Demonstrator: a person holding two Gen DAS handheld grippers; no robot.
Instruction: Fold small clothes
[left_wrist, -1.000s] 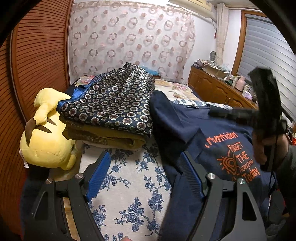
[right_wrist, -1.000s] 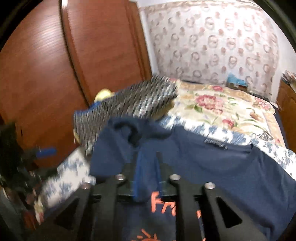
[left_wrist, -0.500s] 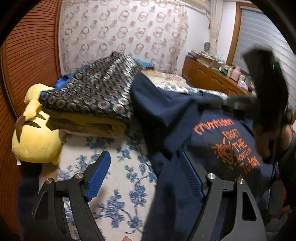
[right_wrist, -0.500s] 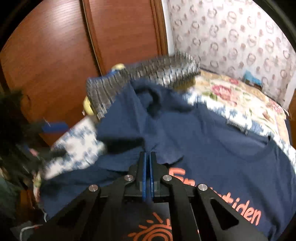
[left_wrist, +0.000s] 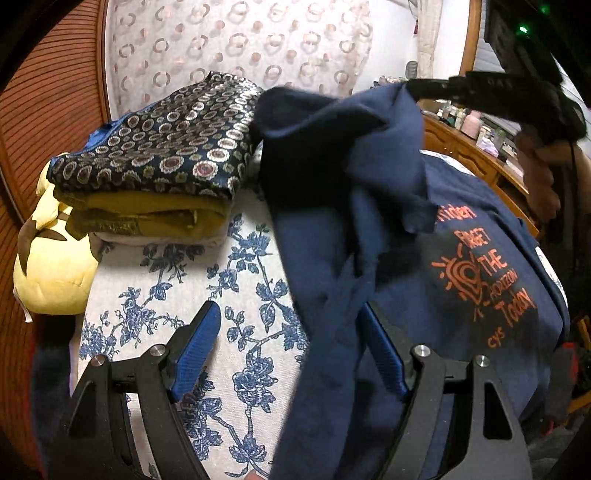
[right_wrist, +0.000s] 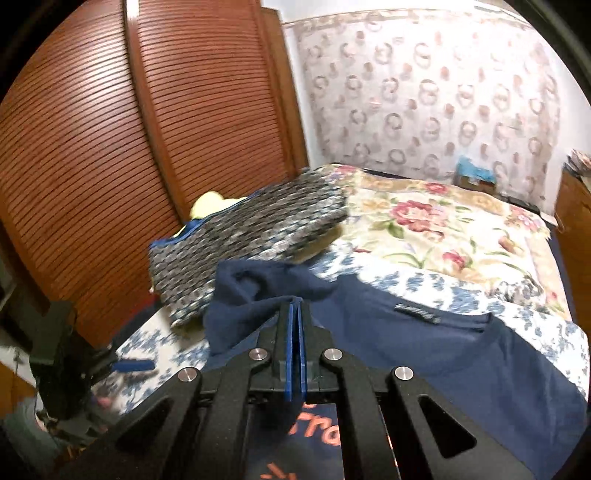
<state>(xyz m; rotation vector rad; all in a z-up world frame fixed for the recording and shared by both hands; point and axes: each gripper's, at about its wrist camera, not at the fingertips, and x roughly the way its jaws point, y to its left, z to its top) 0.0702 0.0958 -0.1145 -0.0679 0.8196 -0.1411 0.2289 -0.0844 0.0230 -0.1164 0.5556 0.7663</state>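
A navy T-shirt (left_wrist: 461, 236) with orange print lies on the bed's blue-flowered sheet (left_wrist: 192, 295). My right gripper (right_wrist: 295, 310) is shut on the shirt's left sleeve edge and holds it lifted and folded over the shirt's body (right_wrist: 461, 350); it also shows in the left wrist view (left_wrist: 417, 86). My left gripper (left_wrist: 291, 328) is open. The shirt's hem side hangs between its blue fingers (left_wrist: 199, 343), and the fabric covers part of the right one.
A stack of folded clothes (left_wrist: 162, 155) topped by a dark patterned piece sits at the left, a yellow plush toy (left_wrist: 51, 266) beside it. A wooden wardrobe (right_wrist: 110, 140) stands left of the bed. A floral quilt (right_wrist: 443, 229) lies further up.
My right gripper has carried the sleeve up and over toward the shirt's middle. My left gripper has moved in closer; the shirt's lower edge now hangs between its open fingers.
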